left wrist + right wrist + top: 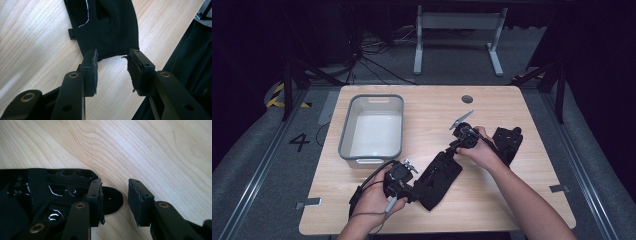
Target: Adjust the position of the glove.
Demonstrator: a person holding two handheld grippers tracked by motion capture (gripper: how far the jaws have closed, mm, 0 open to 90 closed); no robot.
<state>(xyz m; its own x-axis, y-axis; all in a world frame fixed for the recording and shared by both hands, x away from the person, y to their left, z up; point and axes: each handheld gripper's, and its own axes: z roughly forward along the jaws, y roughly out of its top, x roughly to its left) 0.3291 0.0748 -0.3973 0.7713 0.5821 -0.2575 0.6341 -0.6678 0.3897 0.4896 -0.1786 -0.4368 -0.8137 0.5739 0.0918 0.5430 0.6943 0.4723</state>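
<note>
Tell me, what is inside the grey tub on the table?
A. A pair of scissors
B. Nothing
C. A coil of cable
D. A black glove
B: the grey tub shows a bare pale floor, while both black gloves, and, lie out on the wooden table.

I am working in a lab or test bay, not a home. My light wooden table (512, 200) stands on grey carpet between metal floor rails (259, 165). A painted number 4 (299, 142) and yellow-black hazard tape (275, 95) mark the floor at left. Loose cables (372, 60) and a grey stand frame (457, 40) sit at the far side, against dark surroundings.
</note>
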